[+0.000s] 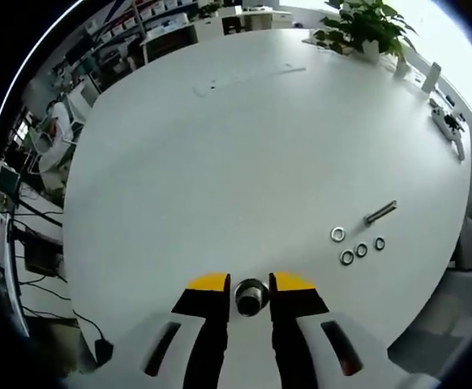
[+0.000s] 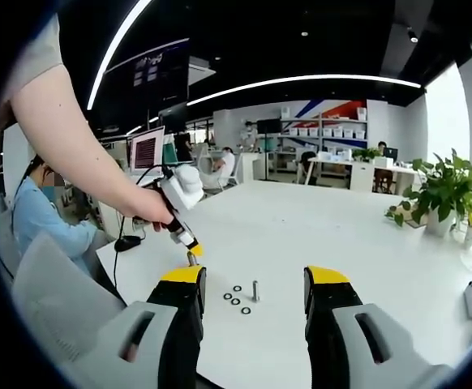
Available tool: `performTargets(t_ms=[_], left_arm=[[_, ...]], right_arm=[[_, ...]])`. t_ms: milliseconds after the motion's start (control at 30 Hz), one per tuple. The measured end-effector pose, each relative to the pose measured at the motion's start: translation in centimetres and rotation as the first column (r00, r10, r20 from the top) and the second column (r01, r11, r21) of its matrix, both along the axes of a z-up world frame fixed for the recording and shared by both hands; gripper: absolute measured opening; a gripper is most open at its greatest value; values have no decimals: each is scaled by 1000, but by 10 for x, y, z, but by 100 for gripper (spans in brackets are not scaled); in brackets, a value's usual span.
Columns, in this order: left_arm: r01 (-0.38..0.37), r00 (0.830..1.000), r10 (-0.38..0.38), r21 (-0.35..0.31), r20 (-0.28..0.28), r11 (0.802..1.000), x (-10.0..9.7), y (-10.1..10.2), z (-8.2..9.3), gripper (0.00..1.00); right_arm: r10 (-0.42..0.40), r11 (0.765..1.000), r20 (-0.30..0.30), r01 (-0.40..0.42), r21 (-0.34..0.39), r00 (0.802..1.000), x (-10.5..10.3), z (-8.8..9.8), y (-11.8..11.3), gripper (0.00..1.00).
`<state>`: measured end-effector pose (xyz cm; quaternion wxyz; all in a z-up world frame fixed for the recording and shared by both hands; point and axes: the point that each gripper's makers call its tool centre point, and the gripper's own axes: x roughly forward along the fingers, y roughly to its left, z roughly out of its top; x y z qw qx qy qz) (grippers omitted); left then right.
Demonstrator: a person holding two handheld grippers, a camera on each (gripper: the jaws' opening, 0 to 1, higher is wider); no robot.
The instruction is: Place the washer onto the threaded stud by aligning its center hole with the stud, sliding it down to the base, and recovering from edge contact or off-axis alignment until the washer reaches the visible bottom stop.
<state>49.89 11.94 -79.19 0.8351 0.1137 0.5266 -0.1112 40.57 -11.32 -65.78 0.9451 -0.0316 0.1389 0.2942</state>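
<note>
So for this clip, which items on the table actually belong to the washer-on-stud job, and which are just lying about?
Job items:
- threaded stud
- four loose washers
- round metal part clamped in the left gripper
- right gripper, open, empty

Lying about:
- potted plant
- white device at the table edge

The washers [image 2: 236,298] are too small to count reliably.

The left gripper view looks steeply down on the white table [image 1: 220,146] from close above, its far edge at 12 o'clock. The right gripper view looks level across it from farther back. Both share the washers [image 1: 358,247] [image 2: 236,298] and stud [image 1: 379,212] [image 2: 255,290].
</note>
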Motion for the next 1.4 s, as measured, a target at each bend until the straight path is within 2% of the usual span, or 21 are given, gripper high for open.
performTargets(t_ms=[300, 367, 400, 467, 500, 533, 633, 800, 1033, 1167, 1333, 1400], left_arm=[[-16, 998, 17, -22, 58, 1000, 2, 3, 13, 18], [-21, 995, 27, -53, 95, 998, 6, 2, 17, 18], [4, 993, 6, -88, 118, 996, 7, -4, 20, 18], [20, 990, -10, -71, 142, 997, 6, -2, 25, 18], [27, 983, -15, -67, 182, 997, 8, -1, 31, 18], [21, 981, -5, -81, 194, 997, 8, -1, 34, 19], [-2, 976, 33, -146, 213, 989, 5, -1, 39, 23], [0, 964, 51, -194, 261, 981, 0, -3, 53, 23], [17, 948, 57, -226, 314, 974, -10, -6, 71, 23], [2, 940, 85, -255, 330, 967, -14, -6, 76, 25], [12, 919, 99, -279, 382, 960, -26, -9, 87, 25], [16, 903, 109, -287, 415, 958, -31, -9, 93, 25]], right_arm=[[2, 1000, -11, -2, 9, 1000, 0, -1, 0, 51], [4, 1000, -11, -3, 8, 1000, 0, -2, 1, 51], [5, 1000, -15, -5, 9, 1000, 0, -2, 1, 51], [5, 1000, -16, -4, 5, 1000, 0, -3, 0, 51], [4, 1000, -16, -4, 7, 1000, 0, -3, 0, 51], [3, 1000, -15, -3, 10, 1000, 0, -2, 0, 51], [11, 1000, -19, -11, 4, 1000, -1, -4, 2, 51], [25, 1000, -25, -25, -11, 999, -2, -6, 5, 51], [37, 999, -25, -38, -29, 999, -3, -8, 7, 51], [41, 999, -25, -41, -27, 999, -4, -8, 8, 51], [49, 998, -24, -50, -40, 999, -5, -9, 9, 51], [59, 997, -19, -60, -46, 998, -6, -8, 11, 51]])
